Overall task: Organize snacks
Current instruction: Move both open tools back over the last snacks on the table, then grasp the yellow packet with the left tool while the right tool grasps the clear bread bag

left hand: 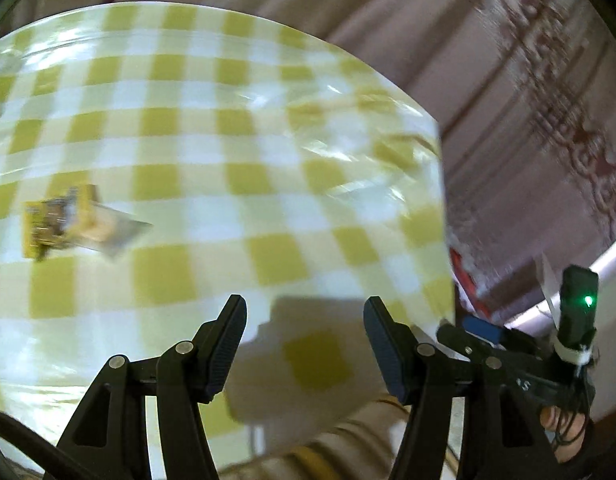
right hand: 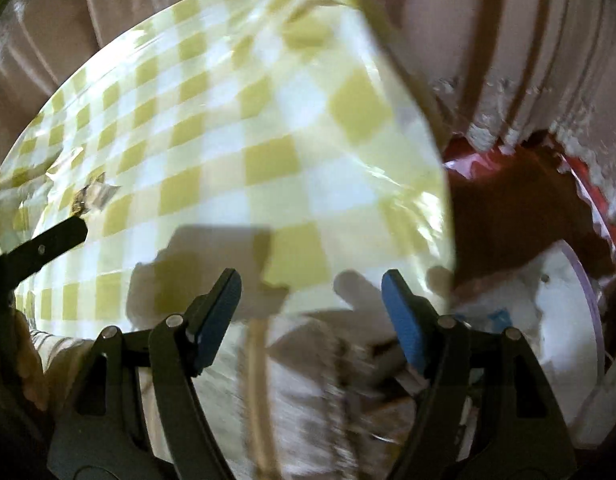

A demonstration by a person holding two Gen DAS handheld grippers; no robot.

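Note:
A yellow snack packet (left hand: 64,224) with a clear end lies on the green-and-white checked tablecloth (left hand: 236,152) at the left of the left wrist view. My left gripper (left hand: 306,344) hangs open over the table's near edge, well right of the packet, with nothing between its fingers. In the right wrist view the same packet (right hand: 90,198) shows small at the far left, partly behind the left gripper's finger (right hand: 56,238). My right gripper (right hand: 312,312) is open and empty above the table's near right corner. Both views are blurred.
A red-rimmed container (right hand: 588,208) with white contents (right hand: 556,304) sits below the table's right edge. Pale curtains (left hand: 448,32) hang behind the table. The other handheld device (left hand: 576,320) with a green light and a hand appears at the lower right of the left wrist view.

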